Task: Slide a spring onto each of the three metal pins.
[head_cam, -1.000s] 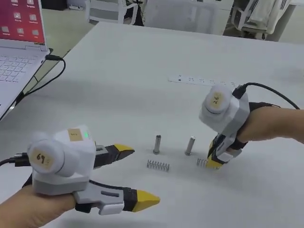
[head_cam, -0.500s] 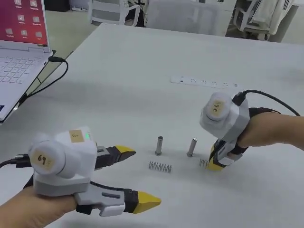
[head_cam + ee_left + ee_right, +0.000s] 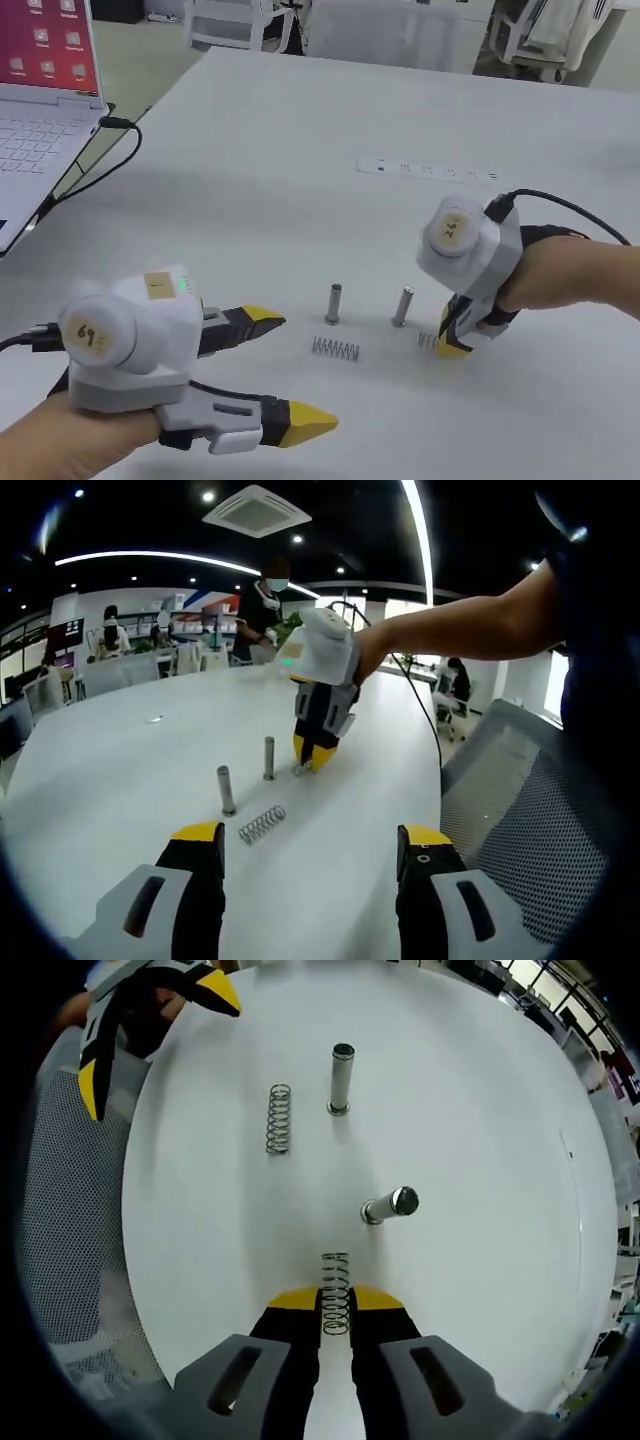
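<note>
We judge this to be the first spring's pickup. The right gripper (image 3: 336, 1300) has its jaws drawn narrow on a spring, the held spring (image 3: 336, 1272). They appear to pinch its near end while it lies flat on the white table (image 3: 300, 150). In the right gripper view it sits at lower centre, just short of the right pin (image 3: 402, 306), which stands upright beside it.

The left pin (image 3: 334, 303) stands a little apart, in the middle of the head view. The loose spring (image 3: 335, 348) lies just below it in the frame. We count two pins here, both bare.

The left gripper (image 3: 290, 370) hangs at the lower left of the head view, jaws spread wide and holding nothing, well apart from the parts.

Next, we think the held spring must be lifted, turned on end and lined up over the top of the right pin. The bore is slim, so the aim must be close and the pinch light enough not to squash the coils.

For writing, the round sticker (image 3: 88, 335) on the left gripper reads "69". The second sticker (image 3: 453, 230), on the right gripper, carries two handwritten digits that we cannot read surely. The laptop (image 3: 40, 90) at upper left shows a red screen with icons too small to read. The power strip (image 3: 425, 170) at upper right has no legible marking.
</note>
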A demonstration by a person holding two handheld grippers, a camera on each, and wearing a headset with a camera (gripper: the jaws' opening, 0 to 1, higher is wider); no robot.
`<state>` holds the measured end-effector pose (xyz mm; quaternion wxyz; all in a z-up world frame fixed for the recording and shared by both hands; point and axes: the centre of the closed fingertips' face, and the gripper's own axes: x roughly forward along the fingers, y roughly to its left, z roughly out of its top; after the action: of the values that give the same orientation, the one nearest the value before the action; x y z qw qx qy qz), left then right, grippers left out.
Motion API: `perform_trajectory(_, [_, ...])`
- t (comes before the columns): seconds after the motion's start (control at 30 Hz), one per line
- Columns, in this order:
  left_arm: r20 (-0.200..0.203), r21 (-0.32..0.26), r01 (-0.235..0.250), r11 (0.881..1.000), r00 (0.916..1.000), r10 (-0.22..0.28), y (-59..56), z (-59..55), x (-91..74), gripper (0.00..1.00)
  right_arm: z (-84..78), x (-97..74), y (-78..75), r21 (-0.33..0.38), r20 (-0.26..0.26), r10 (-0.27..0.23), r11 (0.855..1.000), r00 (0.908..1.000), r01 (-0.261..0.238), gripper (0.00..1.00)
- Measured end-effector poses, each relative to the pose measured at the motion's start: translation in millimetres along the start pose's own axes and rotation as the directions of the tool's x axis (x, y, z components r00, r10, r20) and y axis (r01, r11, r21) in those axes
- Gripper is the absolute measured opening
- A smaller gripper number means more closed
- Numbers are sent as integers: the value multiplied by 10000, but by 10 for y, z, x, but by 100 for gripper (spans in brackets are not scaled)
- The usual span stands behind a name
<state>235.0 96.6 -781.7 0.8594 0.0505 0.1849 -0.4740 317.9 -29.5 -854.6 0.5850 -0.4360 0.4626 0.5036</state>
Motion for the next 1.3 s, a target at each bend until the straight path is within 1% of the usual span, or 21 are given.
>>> perform_trajectory(0.1, [20,8,44,10000,10000,-44,-11,5,8,65,13,-47,49,-46,6,52,10000,10000,-52,8])
perform_trajectory(0.17, [49,10,83,10000,10000,-83,-21,15,16,65,25,-78,66,-114,39,-4,9999,10000,4,8])
perform_trajectory(0.27, [77,50,140,9999,9999,-140,-38,38,28,65,40,-123,120,64,129,188,9998,9997,-189,8])
perform_trajectory(0.43, [156,107,251,9996,9996,-252,-65,76,43,63,66,-223,225,43,286,312,9995,9991,-314,8])
perform_trajectory(0.5, [174,117,304,9995,9994,-306,-76,85,52,62,91,-265,282,91,425,424,9990,9982,-428,8])
perform_trajectory(0.83, [173,224,794,9966,9967,-797,-177,137,140,54,191,-408,509,-259,774,564,9982,9954,-545,8])
perform_trajectory(1.13, [194,383,1141,9927,9932,-1149,-234,182,195,48,299,-490,652,-589,949,747,9959,9927,-693,8])
perform_trajectory(1.3, [197,470,1280,9907,9914,-1290,-256,198,215,44,359,-513,701,-800,1000,767,9944,9920,-689,8])
